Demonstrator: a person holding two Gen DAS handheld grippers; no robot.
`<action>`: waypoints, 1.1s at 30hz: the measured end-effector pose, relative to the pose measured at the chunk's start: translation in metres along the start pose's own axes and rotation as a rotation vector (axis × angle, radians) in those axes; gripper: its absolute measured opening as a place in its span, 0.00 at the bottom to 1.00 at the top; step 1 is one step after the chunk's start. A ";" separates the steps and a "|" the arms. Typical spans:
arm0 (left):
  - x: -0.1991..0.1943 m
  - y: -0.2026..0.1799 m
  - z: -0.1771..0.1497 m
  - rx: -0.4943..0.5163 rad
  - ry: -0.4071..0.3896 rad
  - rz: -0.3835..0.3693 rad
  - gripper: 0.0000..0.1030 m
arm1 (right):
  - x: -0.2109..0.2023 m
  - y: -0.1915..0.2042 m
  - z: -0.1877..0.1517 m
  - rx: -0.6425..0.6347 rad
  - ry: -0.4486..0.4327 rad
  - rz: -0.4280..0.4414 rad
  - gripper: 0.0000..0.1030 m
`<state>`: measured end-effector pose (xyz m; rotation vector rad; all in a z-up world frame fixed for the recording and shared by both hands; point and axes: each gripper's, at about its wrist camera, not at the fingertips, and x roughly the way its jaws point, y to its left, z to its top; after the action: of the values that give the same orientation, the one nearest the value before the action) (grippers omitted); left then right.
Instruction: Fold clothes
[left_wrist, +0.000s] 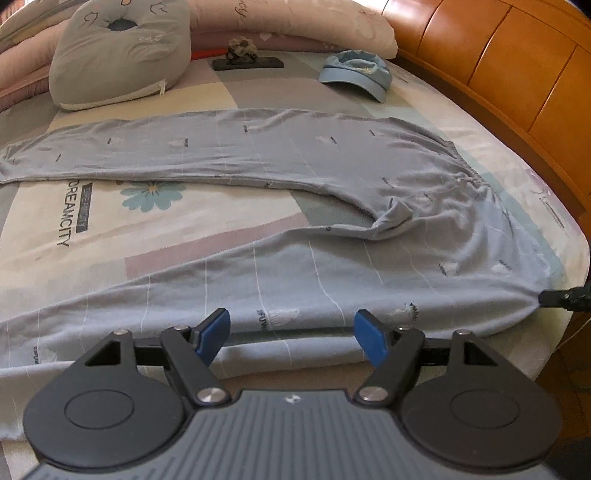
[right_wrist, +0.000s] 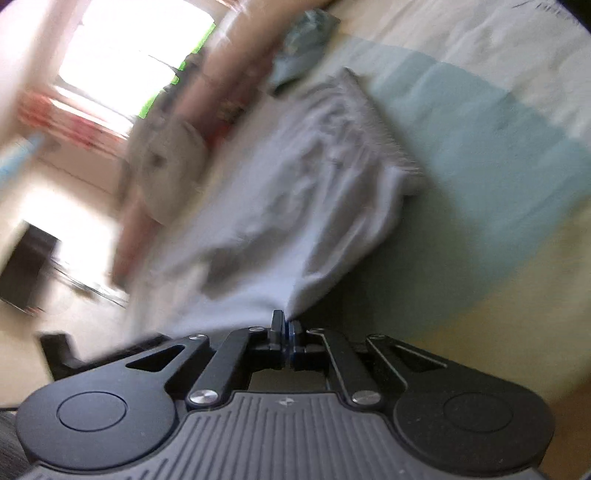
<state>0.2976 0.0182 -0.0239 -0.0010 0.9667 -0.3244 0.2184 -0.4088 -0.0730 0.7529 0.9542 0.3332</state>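
Grey trousers (left_wrist: 295, 155): lay spread across the patterned bed sheet (left_wrist: 166, 221), legs parted, waistband toward the wooden bed frame (left_wrist: 517, 74).
Left claw (left_wrist: 291, 338): jaws stood wide apart, nothing between them, poised just above the nearer trouser leg.
Right claw (right_wrist: 286, 332): jaws pressed together on a corner of the trousers' waist end, fabric drawn taut from it; view blurred.
Blue cap (left_wrist: 354, 74), grey cushion (left_wrist: 122, 48): lay on the bed beyond the trousers.

The trousers (left_wrist: 280, 155) were made of soft, matt grey cloth. The headboard (left_wrist: 517, 70) was finished in glossy wood. Matt black plastic was seen on the left tool (left_wrist: 291, 334).
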 end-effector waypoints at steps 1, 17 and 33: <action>0.000 0.002 -0.001 -0.003 0.004 0.004 0.72 | 0.001 0.000 0.001 -0.019 0.021 -0.057 0.03; -0.039 0.069 -0.043 -0.132 0.026 0.144 0.74 | 0.065 0.117 0.010 -0.465 0.086 -0.074 0.13; -0.069 0.137 -0.098 -0.299 0.011 0.214 0.76 | 0.234 0.281 -0.079 -0.959 0.454 0.286 0.17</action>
<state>0.2194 0.1819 -0.0439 -0.1680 1.0095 0.0189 0.2996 -0.0445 -0.0449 -0.0903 0.9598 1.1483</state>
